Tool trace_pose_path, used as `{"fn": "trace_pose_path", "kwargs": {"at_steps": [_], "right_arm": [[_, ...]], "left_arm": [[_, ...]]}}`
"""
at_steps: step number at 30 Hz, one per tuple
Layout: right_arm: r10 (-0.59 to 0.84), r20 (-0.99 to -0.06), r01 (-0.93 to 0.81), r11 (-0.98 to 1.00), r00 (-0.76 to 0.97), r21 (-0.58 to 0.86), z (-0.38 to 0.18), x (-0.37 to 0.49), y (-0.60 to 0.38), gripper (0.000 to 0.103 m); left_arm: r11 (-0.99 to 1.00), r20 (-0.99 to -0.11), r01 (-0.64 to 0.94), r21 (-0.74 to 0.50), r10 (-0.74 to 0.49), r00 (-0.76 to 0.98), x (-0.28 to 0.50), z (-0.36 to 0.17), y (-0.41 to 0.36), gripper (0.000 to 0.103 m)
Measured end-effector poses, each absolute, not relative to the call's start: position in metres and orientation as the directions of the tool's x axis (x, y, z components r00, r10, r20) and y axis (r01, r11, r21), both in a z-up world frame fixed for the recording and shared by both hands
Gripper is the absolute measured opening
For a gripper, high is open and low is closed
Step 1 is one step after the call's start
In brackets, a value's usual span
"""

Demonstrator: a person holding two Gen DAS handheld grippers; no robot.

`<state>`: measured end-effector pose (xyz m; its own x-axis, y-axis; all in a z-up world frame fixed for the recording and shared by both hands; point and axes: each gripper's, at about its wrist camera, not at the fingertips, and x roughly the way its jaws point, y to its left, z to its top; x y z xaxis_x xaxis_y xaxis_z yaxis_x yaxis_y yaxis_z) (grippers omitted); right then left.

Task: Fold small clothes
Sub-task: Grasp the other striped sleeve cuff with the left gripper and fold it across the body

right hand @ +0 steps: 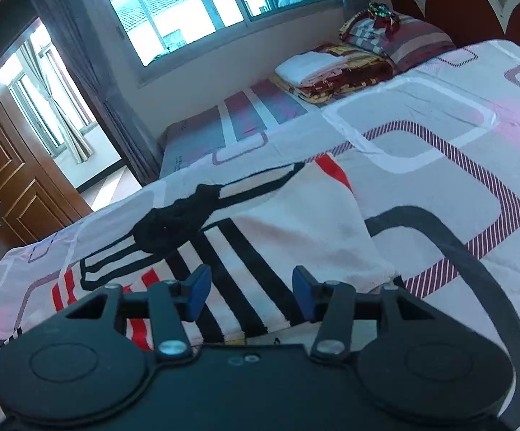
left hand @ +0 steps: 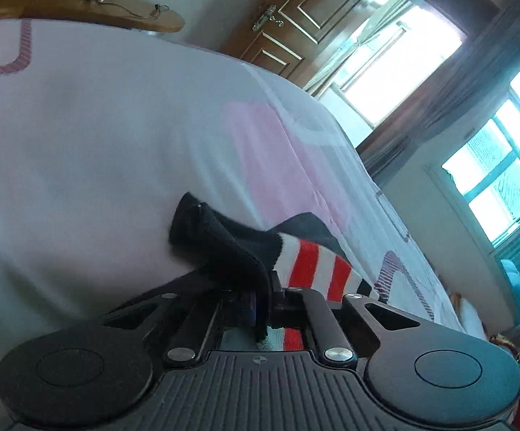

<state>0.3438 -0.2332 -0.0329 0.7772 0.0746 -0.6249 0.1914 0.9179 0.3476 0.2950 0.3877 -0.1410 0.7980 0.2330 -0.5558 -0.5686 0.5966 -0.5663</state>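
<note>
Bed sheet (left hand: 98, 136) fills both views, spread beneath the jaws. In the right wrist view a white garment with black and red stripes (right hand: 260, 230) lies flat just ahead of and under the right gripper (right hand: 251, 292), jaws spread, nothing between them. Left gripper (left hand: 265, 309): jaws pressed together, pinching the black edge of a red-and-white striped sock (left hand: 306, 265), which drapes forward. Step looks like grasp-and-lift for a fold. Next move likely needs the right jaws to close on cloth.

sock (left hand: 245, 251) on bed (left hand: 98, 143), door (left hand: 296, 21) seemingly behind
</note>
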Motion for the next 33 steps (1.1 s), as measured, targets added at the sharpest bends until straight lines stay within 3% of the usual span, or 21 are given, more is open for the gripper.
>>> {"fn": "trace_pose_path", "kwargs": {"at_steps": [4,10,17,23,24,26,29,33], "right_arm": [[0.099,-0.623,0.181,0.911,0.776,0.371,-0.04,0.345,-0.238,0.049],[0.117,-0.606,0.155,0.913,0.787,0.378,-0.042,0.342,-0.256,0.049],[0.107,-0.586,0.198,0.879,0.803,0.433,-0.042,0.331,-0.312,0.049],[0.092,-0.579,0.247,0.843,0.81,0.479,-0.042,0.312,-0.356,0.052],[0.097,-0.579,0.249,0.836,0.81,0.488,-0.044,0.31,-0.362,0.055],[0.11,-0.575,0.25,0.823,0.811,0.51,-0.047,0.307,-0.37,0.06],[0.166,-0.556,0.216,0.802,0.814,0.557,-0.051,0.309,-0.37,0.06],[0.296,-0.517,0.128,0.762,0.804,0.635,-0.06,0.328,-0.342,0.056]], "left_arm": [[0.678,-0.479,-0.467,-0.567,0.19,0.857,0.303,-0.1,0.36,0.005],[0.856,-0.414,-0.147,-0.496,-0.084,0.907,0.362,-0.044,0.233,0.005],[0.931,-0.52,0.127,-0.341,-0.299,0.8,0.43,-0.052,0.019,0.005],[0.933,-0.667,0.2,-0.298,-0.353,0.656,0.439,-0.09,-0.101,0.007],[0.94,-0.676,0.196,-0.281,-0.339,0.654,0.438,-0.094,-0.108,0.015],[0.917,-0.641,0.251,-0.309,-0.396,0.658,0.418,-0.086,-0.114,0.068],[0.935,-0.605,0.268,-0.234,-0.356,0.712,0.396,-0.068,-0.102,0.069],[0.962,-0.57,0.18,-0.206,-0.268,0.777,0.35,-0.046,-0.022,0.069]]}}
